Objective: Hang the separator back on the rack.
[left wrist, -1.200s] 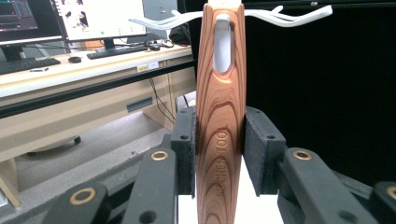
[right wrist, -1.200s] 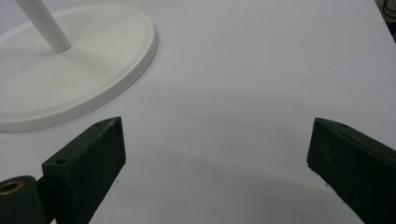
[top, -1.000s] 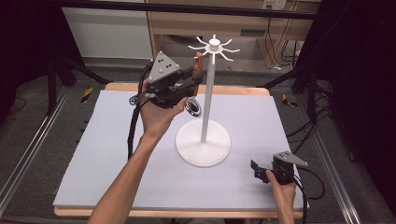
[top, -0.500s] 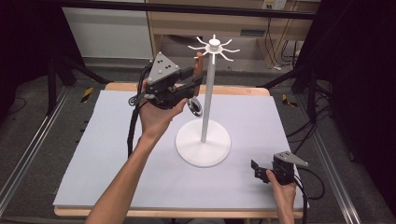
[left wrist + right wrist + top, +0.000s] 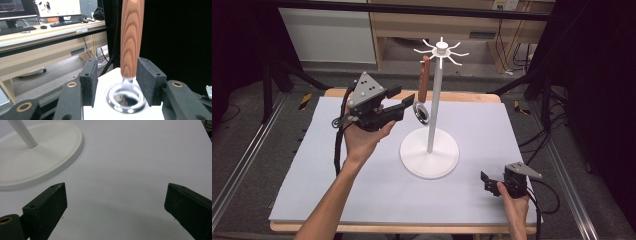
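Beside the white stand (image 5: 430, 150), a wooden-handled utensil (image 5: 424, 86) hangs from one of its top hooks, ring end down. Its handle sits between the left gripper's (image 5: 408, 101) jaws, which have just been opening and stand clear of it. Near the stand's base, the right gripper (image 5: 486, 181) rests, jaws wide and empty.

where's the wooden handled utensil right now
In the high view the wooden-handled utensil hangs from a hook of the white stand, left of its pole, handle up and metal ring down. The left gripper sits beside it, jaws just opened, not pressing it.
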The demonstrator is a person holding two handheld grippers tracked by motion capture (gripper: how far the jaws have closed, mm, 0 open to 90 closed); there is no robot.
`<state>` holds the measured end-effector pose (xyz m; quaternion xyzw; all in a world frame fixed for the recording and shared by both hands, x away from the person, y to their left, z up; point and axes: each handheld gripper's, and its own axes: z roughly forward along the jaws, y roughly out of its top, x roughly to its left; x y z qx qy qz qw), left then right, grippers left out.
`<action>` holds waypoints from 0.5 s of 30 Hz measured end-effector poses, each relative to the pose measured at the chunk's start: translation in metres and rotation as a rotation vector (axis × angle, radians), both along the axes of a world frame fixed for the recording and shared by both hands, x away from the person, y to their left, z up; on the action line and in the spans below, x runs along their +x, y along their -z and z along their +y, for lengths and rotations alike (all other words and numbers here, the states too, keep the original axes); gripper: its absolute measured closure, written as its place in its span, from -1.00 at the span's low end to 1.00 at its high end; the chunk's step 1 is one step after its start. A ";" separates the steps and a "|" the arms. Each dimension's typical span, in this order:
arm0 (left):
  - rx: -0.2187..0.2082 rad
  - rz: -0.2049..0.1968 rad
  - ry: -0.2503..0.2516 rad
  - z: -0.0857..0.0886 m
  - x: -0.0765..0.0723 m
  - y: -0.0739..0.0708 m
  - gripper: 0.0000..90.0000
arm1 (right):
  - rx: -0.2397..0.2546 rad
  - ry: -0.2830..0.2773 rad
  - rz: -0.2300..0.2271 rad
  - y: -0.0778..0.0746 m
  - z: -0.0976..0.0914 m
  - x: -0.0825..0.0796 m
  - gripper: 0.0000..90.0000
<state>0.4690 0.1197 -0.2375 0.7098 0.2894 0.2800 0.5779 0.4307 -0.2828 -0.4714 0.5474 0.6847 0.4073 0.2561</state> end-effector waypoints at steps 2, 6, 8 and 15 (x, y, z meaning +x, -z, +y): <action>0.003 -0.003 -0.004 0.005 -0.002 0.006 0.14 | -0.012 -0.001 -0.004 0.001 0.000 0.001 -0.89; 0.015 -0.013 0.001 0.016 -0.004 0.020 0.13 | -0.013 -0.001 -0.003 0.001 0.001 0.001 -0.89; 0.020 0.006 -0.004 0.022 -0.007 0.030 0.12 | -0.005 -0.002 0.004 0.001 0.001 0.000 -0.89; 0.029 0.061 -0.027 0.038 -0.012 0.055 0.11 | -0.002 -0.001 0.007 0.002 0.001 0.001 -0.89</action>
